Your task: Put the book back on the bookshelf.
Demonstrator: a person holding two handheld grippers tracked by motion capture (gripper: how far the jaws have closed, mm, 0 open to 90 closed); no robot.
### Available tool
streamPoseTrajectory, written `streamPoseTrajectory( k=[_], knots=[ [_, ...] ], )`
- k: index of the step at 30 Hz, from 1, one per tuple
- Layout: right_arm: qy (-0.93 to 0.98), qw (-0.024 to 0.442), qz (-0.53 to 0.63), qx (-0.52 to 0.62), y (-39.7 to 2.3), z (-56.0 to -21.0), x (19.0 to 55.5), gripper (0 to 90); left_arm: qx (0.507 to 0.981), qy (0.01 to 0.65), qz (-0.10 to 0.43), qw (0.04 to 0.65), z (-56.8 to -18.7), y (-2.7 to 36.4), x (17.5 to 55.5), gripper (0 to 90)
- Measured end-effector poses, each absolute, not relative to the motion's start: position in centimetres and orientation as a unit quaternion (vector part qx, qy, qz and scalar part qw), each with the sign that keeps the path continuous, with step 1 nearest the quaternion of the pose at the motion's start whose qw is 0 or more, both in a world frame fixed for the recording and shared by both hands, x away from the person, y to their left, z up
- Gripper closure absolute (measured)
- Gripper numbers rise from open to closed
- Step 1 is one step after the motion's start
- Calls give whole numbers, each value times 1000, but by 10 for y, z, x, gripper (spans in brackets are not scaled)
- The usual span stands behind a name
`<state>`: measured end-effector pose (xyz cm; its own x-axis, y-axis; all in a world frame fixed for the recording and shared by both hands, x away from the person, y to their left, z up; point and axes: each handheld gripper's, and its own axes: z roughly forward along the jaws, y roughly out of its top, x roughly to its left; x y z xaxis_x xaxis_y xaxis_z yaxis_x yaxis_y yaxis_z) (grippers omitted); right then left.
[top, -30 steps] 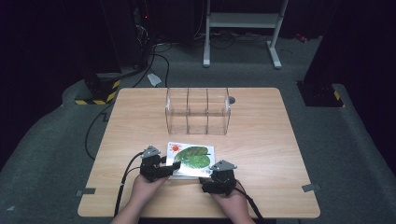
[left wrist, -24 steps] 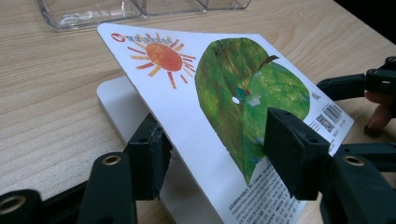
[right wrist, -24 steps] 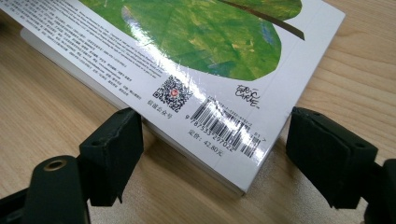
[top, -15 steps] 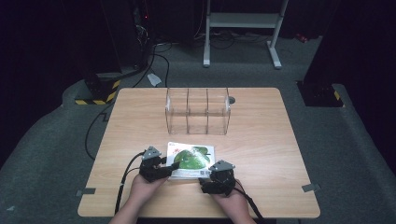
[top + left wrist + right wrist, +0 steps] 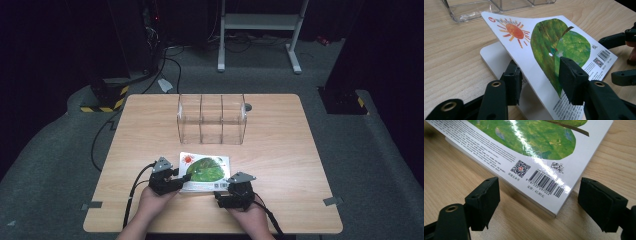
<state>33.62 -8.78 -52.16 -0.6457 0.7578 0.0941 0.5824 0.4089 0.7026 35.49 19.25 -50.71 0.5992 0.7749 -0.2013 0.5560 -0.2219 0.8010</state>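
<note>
A thin picture book (image 5: 206,170) with a green leaf and an orange sun on its cover lies near the table's front edge. My left gripper (image 5: 172,181) is at its left edge. In the left gripper view the cover (image 5: 554,37) is bent up off the white page (image 5: 494,57). It passes between the jaws of the left gripper (image 5: 539,72), one below it and one above, with a gap left. My right gripper (image 5: 234,194) stands open at the book's near right corner. There it (image 5: 540,192) brackets the barcode corner of the book (image 5: 544,140) without touching it.
A clear plastic organiser (image 5: 212,119) with three compartments stands at the middle back of the wooden table (image 5: 300,150); its base (image 5: 474,10) is just beyond the book. A small grey disc (image 5: 248,107) lies beside it. Cables trail off the table's left side.
The left gripper has slid onto the book's left edge and the cover there has risen off the pages. The right gripper has barely moved.
</note>
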Motion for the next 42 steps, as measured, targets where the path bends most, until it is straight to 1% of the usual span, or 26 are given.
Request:
streamPoseTrajectory(
  k=[4,8,12,21,24,27,34,40,42],
  knots=[
    [832,125,366,399,-89,-521,335,185,777,421,136,447,-507,191,353,551],
    [827,130,379,394,-93,-515,335,191,785,406,160,440,-506,188,350,551],
    [813,134,392,409,-99,-509,337,195,783,395,171,448,-506,188,347,567],
    [801,136,404,421,-104,-509,344,202,784,348,217,466,-500,187,335,597],
    [797,133,410,424,-104,-510,347,205,783,343,224,468,-500,186,333,602],
    [792,118,416,432,-102,-510,353,202,783,338,230,468,-500,185,332,606],
    [796,104,407,436,-94,-512,370,152,782,323,245,473,-499,185,327,613],
    [793,91,407,444,-91,-516,383,138,782,310,255,476,-499,184,323,620],
    [788,75,408,455,-92,-517,386,135,782,310,253,478,-500,185,323,621]
  ],
)
